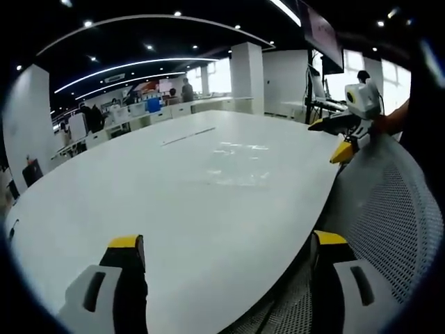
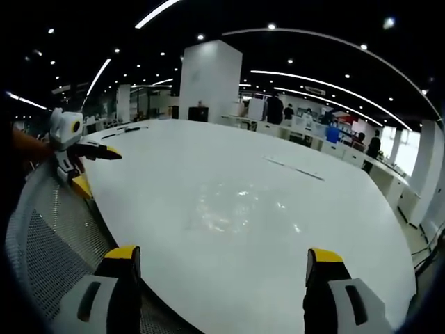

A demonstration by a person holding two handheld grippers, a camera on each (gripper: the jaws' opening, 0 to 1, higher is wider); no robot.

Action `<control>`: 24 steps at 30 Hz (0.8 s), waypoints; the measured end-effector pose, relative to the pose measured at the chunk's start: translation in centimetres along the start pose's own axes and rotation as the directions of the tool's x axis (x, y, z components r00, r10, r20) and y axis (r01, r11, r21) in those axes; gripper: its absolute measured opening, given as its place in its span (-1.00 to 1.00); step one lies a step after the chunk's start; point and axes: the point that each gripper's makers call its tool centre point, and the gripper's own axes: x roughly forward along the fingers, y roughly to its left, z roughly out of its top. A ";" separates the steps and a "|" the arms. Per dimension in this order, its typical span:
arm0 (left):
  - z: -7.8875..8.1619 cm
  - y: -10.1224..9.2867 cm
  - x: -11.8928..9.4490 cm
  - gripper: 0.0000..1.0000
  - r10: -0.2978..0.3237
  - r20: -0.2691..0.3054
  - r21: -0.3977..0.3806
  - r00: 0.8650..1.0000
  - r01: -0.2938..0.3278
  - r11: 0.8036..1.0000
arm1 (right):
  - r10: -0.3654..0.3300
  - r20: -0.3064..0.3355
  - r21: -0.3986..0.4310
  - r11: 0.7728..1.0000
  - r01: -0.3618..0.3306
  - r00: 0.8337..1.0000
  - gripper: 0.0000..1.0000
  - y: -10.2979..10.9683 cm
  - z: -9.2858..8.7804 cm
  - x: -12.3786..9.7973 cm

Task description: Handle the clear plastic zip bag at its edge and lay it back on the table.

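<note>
Clear zip bag (image 1: 240, 161) lies flat mid-frame on white table (image 1: 139, 188); no legible writing. Left gripper (image 1: 226, 243) and right gripper (image 2: 221, 254) both spread wide, empty.

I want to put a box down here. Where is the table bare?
The table is bare all around the flat zip bag: between the bag and the near edge by the mesh chair, and beyond it to the far rim. Nowhere is crowded.
</note>
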 end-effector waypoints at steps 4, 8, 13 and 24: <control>-0.5 0.4 0.0 0.98 0.001 -0.001 0.001 1.000 -0.001 1.000 | -0.002 0.000 0.001 1.000 0.002 1.000 0.99 0.0 0.0 0.0; -0.4 0.4 0.1 0.98 0.006 -0.005 0.005 1.000 -0.006 1.000 | -0.002 0.001 0.001 1.000 0.002 1.000 0.99 0.0 0.0 0.0; 0.0 0.0 0.1 0.98 0.010 -0.007 -0.001 1.000 -0.010 1.000 | -0.005 0.002 0.002 1.000 0.005 1.000 0.99 -0.1 0.0 -0.1; 0.4 -0.7 0.2 0.98 0.003 -0.022 0.004 1.000 -0.003 1.000 | -0.004 -0.002 0.005 1.000 0.004 1.000 0.99 -0.1 0.0 0.0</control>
